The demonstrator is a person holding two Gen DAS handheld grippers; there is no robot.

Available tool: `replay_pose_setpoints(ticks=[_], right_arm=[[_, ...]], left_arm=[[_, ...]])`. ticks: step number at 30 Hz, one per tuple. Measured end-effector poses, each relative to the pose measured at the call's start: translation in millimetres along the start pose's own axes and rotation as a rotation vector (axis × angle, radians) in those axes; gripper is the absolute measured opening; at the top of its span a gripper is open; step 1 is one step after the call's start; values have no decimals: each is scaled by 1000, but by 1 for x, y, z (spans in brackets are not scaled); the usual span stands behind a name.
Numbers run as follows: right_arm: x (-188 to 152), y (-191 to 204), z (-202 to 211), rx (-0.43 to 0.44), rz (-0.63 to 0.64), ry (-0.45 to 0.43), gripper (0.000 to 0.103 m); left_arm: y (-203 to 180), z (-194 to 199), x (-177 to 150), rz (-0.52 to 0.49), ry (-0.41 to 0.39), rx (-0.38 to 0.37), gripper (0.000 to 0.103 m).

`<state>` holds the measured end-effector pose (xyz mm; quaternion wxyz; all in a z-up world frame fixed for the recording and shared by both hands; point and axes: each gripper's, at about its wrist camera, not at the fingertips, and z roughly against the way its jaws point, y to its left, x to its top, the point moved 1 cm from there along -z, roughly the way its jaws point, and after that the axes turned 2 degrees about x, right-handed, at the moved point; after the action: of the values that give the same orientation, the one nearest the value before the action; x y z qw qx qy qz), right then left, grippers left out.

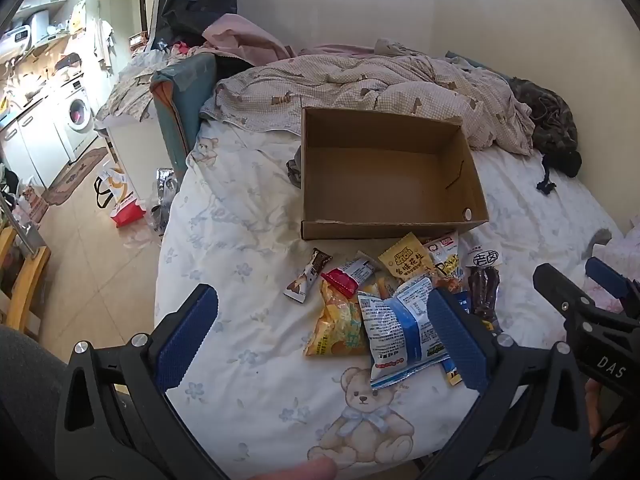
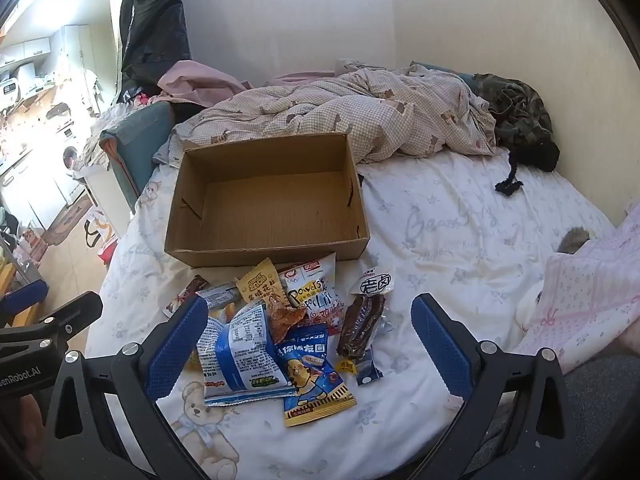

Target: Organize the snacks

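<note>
Your snack packets lie heaped on the bed toward its near edge, just in front of the empty cardboard box. Your left gripper and right gripper both hover over the heap, jaws spread wide, holding nothing.

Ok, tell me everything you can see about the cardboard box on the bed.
The cardboard box is plain brown corrugated card, rectangular, open-topped and empty, with no lid in view. It sits upright on the white teddy-bear bedsheet, with the rumpled checked duvet behind it. The snack packets lie in front, the farthest ones reaching its front wall. Neither gripper touches it.
</note>
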<state>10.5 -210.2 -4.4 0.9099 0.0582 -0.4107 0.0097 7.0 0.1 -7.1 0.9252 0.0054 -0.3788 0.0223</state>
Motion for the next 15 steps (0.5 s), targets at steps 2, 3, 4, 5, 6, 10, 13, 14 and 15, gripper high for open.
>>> replay_pose_setpoints(ticks=[2,3,4,5,6,10,13,14,15], right_arm=[[0,0,0,-1,2,1,103],[0,0,0,0,0,-2,103],[0,0,0,0,0,-3,103],[-1,0,0,-1,0,-2,103],[-1,0,0,0,-1,-2,103],[-1,1,1,3,2,-2,103],[0,0,1,2,2,-4,103],[0,1,1,1,3,-4,103],[0,1,1,0,5,-3,103]], left_arm=[[0,0,0,2,-1,-2,103],[0,0,0,1,0,-2,103],[0,0,0,0,-1,-1,103],[0,-1,0,-1,0,-1,103],[0,-1,0,0,1,-1,103],[0,0,0,1,-5,-1,103],[0,0,0,0,-6,-1,103],[0,0,0,1,-5,-2,103],[0,0,0,1,-5,-2,103]])
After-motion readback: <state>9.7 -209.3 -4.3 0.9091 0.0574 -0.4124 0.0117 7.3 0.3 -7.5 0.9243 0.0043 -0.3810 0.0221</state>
